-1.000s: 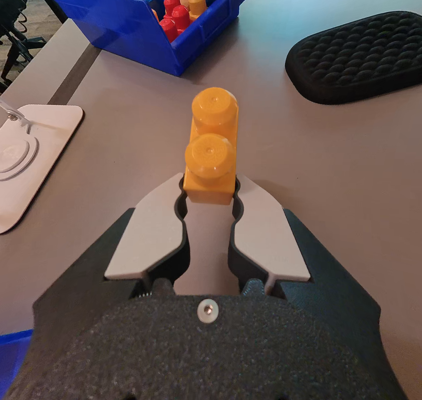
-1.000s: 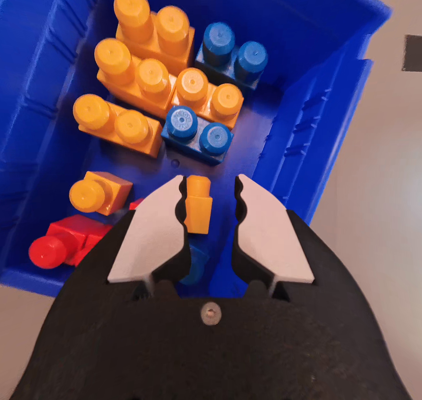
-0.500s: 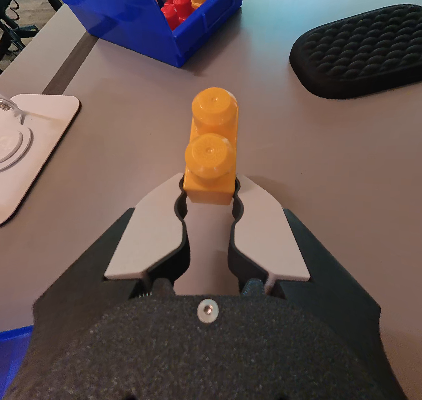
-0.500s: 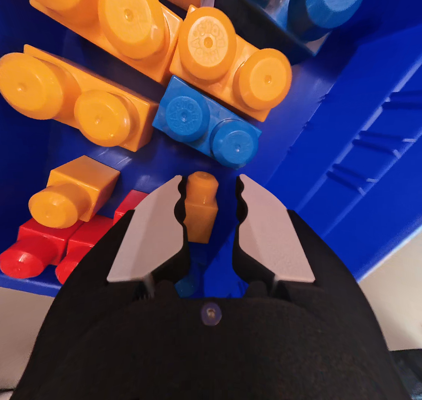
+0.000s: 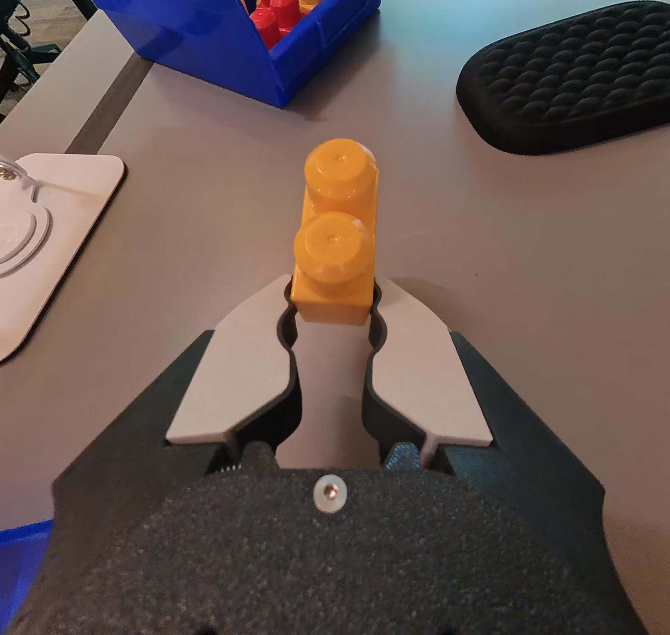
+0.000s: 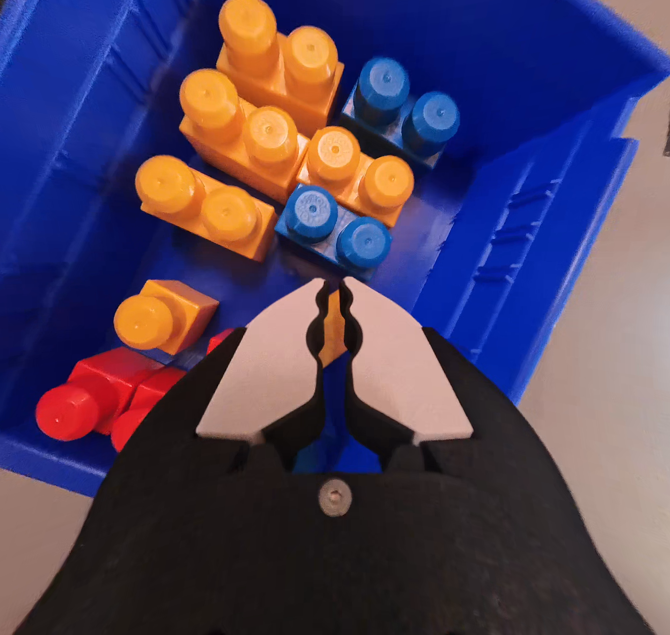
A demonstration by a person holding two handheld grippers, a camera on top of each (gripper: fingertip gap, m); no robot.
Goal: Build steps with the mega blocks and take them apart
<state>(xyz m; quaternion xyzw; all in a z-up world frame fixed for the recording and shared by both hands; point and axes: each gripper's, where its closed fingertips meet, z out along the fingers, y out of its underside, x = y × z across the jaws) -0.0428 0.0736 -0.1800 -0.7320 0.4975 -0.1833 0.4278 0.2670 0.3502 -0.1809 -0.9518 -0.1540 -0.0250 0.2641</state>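
On the grey table [image 5: 507,291]: left gripper [image 5: 333,291] clamped on near end of a two-stud orange block [image 5: 337,240], studs up, bottom hidden, so resting or lifted can't tell. Nothing stacked on it. Blue bin [image 5: 203,26] beyond, well apart, red [image 5: 275,12] and orange blocks inside. Black pad [image 5: 565,81] far right, white board [image 5: 54,226] left, both uninvolved.

In the bin [image 6: 544,219]: right gripper [image 6: 333,287] nearly closed, pinching a small orange block [image 6: 331,331], mostly hidden behind fingers [image 6: 275,356]. Grip depth unclear. Around it: four two-stud orange blocks [image 6: 206,204], two blue [image 6: 333,229], a single-stud orange [image 6: 163,316], red ones [image 6: 90,393] at near wall.

Progress: early. Base block in hand, second piece gripped, no steps assembled. Left: bring small block over, press onto a stud, add more levels, then full teardown. Risk: shallow pinch slipping on lift.
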